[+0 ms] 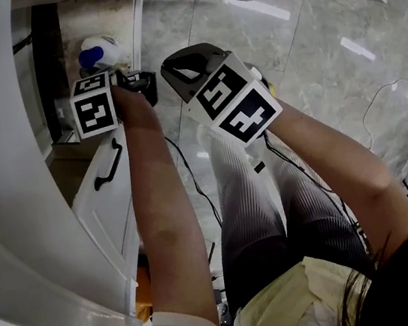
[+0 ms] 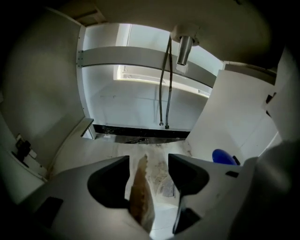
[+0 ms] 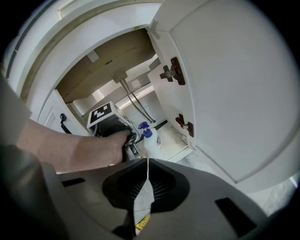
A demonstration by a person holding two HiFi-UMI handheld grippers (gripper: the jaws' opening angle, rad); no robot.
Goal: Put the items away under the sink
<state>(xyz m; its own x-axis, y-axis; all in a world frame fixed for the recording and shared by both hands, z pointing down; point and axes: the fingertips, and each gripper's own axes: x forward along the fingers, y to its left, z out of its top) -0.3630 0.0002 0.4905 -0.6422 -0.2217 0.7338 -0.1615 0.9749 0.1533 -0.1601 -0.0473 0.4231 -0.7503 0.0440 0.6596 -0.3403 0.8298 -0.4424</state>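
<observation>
My left gripper reaches into the open cabinet under the sink. In the left gripper view its jaws stand apart around a thin brown pad, which leans on the left finger with a gap to the right one. My right gripper hangs outside the cabinet, shut on a thin white sheet-like item with a yellow part below the jaws. A white spray bottle with a blue top stands inside, right of the left gripper; its blue top shows.
The drain pipe and two hoses hang at the cabinet's back. The right door stands open with brown hinges. The left door with a black handle is open by my left arm.
</observation>
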